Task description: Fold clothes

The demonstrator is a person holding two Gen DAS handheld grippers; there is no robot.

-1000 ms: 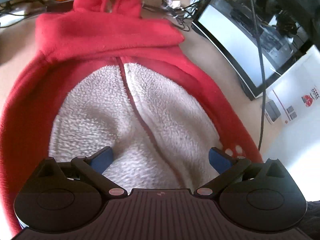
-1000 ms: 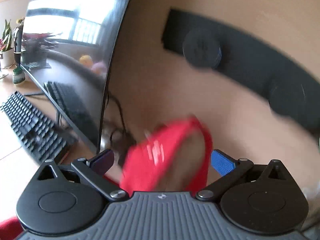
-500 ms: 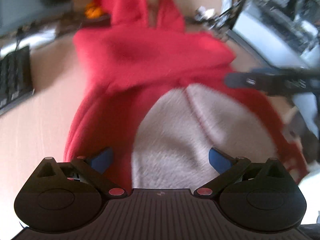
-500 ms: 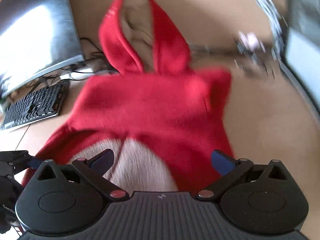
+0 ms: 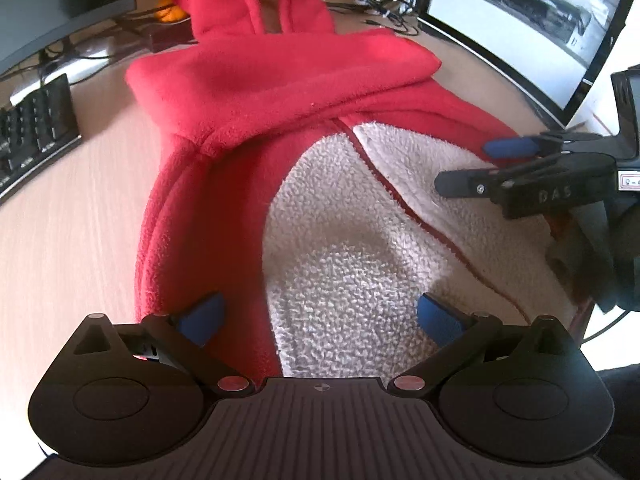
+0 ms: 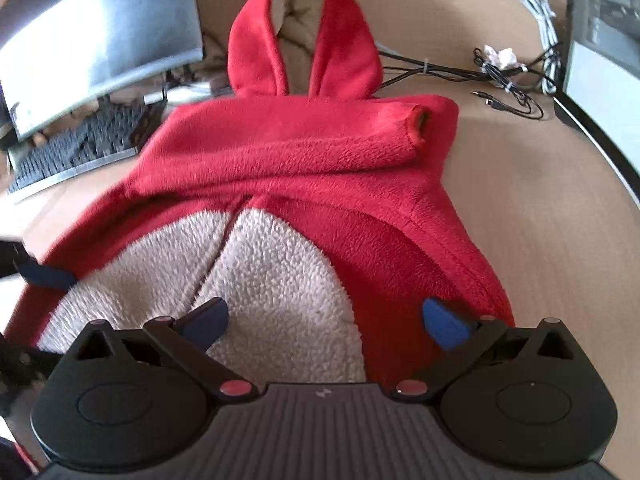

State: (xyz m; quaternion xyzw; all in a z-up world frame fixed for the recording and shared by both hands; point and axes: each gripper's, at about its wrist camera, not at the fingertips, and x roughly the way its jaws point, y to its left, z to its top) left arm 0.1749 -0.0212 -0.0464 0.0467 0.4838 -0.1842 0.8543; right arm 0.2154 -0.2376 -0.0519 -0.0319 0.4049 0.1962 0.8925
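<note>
Both grippers wide apart, gripping nothing: left gripper point(image 5: 318, 318) and right gripper point(image 6: 326, 322) over cream front of red hoodie point(image 6: 320, 160), laid flat mid-desk point(image 6: 540, 200), hood toward far edge, btwn monitors.

Desk point(image 6: 520, 208) w/ keyboard point(image 6: 80, 148), 2 monitors point(image 6: 100, 40) point(image 5: 520, 28), cables point(image 6: 500, 76)

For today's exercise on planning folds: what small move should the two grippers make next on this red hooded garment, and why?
Probably lower both onto the hem and pinch it: left gripper and right gripper are open above the red hooded garment, whose sleeve is already folded across.
</note>
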